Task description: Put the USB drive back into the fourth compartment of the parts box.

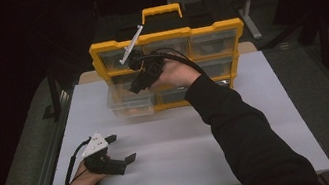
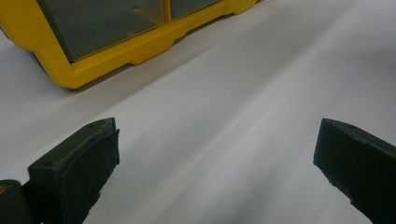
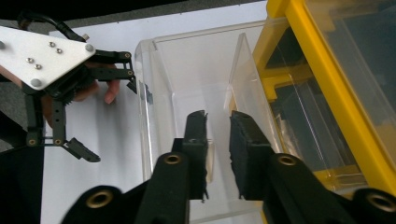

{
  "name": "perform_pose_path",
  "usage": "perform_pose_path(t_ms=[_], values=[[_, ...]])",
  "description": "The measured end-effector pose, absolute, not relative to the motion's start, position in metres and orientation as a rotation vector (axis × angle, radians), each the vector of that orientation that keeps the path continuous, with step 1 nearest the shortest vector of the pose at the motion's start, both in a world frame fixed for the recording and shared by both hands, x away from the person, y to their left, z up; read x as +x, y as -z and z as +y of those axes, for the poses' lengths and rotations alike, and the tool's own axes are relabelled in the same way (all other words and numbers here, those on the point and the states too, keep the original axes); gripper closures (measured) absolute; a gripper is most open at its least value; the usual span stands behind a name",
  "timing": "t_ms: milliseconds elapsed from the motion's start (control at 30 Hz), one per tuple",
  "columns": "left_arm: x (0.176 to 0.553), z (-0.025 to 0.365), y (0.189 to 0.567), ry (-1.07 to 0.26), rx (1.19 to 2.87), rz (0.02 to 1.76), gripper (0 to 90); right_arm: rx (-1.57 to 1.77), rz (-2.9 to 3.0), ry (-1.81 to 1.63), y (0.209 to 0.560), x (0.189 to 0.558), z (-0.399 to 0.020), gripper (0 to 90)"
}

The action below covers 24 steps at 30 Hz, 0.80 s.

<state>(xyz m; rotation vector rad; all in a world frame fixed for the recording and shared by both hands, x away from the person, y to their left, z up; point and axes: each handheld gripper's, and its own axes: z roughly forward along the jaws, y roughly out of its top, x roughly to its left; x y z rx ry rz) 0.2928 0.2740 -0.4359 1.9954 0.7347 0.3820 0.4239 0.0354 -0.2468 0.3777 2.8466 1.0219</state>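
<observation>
A yellow organizer (image 1: 165, 35) with clear drawers stands at the back of the white table (image 1: 183, 155). One clear drawer (image 1: 127, 106) sticks out from its lower left. My right gripper (image 1: 135, 83) reaches down to that drawer. In the right gripper view its jaws (image 3: 218, 126) stand close together on the thin front lip of the clear drawer (image 3: 187, 70), beside the yellow frame (image 3: 327, 93). My left gripper (image 1: 122, 147) rests low at the table's front left, open, with nothing between its jaws (image 2: 215, 154). The left gripper (image 3: 114, 119) also shows beyond the drawer.
The organizer's yellow base (image 2: 116, 51) lies ahead of the left gripper, with bare white table between. A black case with a yellow handle (image 1: 162, 13) sits behind the organizer. Dark floor and metal rails (image 1: 49, 157) flank the table.
</observation>
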Motion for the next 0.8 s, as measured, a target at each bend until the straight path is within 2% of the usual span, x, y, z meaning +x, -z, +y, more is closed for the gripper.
perform_pose_path(t_ms=[167, 800], values=[[0.293, 0.276, 0.436, -0.381, 1.987, 0.741, 0.0, 0.387, 2.862, -1.042, 0.241, 0.422, 0.034, 88.7], [0.291, 0.276, 0.436, -0.384, 1.991, 0.743, 0.0, 0.284, 2.888, -1.114, 0.235, 0.396, 0.036, 88.8]])
